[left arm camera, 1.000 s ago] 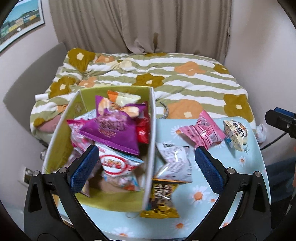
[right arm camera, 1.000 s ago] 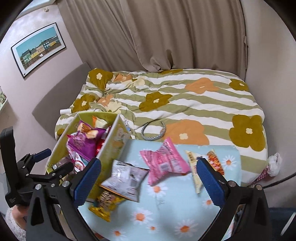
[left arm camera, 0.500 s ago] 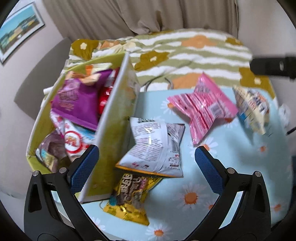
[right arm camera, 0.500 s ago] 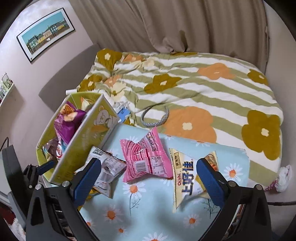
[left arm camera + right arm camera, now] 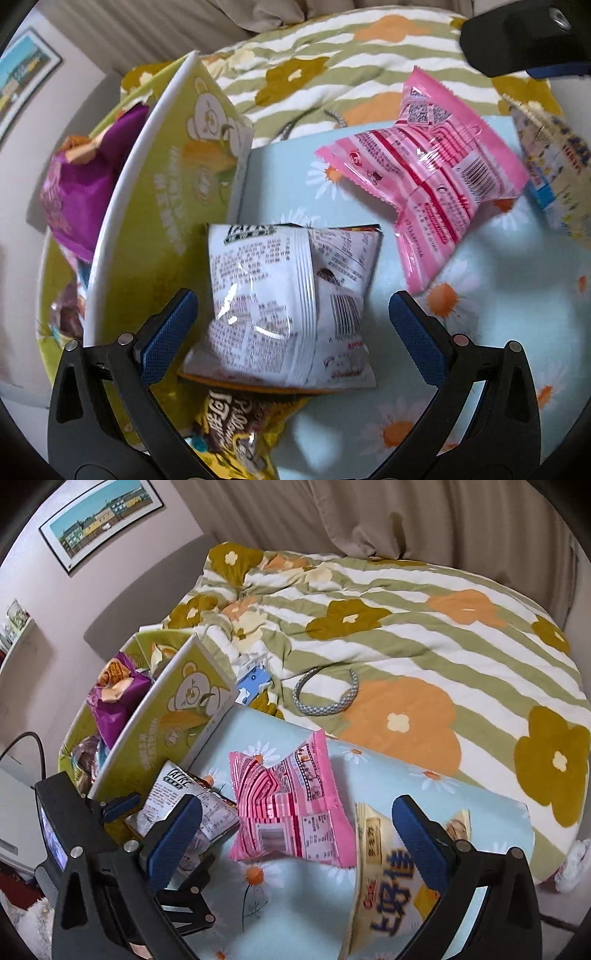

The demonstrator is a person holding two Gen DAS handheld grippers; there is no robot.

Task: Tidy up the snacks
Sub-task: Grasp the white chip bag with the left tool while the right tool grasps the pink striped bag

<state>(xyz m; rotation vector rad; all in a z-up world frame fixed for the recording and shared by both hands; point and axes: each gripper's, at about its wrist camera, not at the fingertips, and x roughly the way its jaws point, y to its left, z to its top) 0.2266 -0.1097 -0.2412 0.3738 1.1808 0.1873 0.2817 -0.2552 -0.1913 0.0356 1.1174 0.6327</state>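
A green box (image 5: pixel 162 206) at the left of the daisy-print table (image 5: pixel 498 306) holds several snack bags, a purple one (image 5: pixel 77 192) on top. A white bag (image 5: pixel 291 310) lies beside the box, over a yellow-brown bag (image 5: pixel 236 435). A pink bag (image 5: pixel 432 181) and a cream bag (image 5: pixel 554 166) lie to the right. My left gripper (image 5: pixel 291 325) is open, straddling the white bag just above it. My right gripper (image 5: pixel 295 842) is open above the pink bag (image 5: pixel 288 805) and the cream bag (image 5: pixel 391 886). The box (image 5: pixel 162 723) and white bag (image 5: pixel 184 805) also show in the right wrist view.
A bed with a flowered striped quilt (image 5: pixel 406 627) borders the table's far edge. A grey hairband (image 5: pixel 325 698) and a small blue item (image 5: pixel 255 679) lie on the quilt. A framed picture (image 5: pixel 99 517) hangs on the left wall. Curtains hang behind the bed.
My left gripper has moved right from over the box and down onto the white bag. My right gripper has moved forward and lower over the pink and cream bags. Both stayed open.
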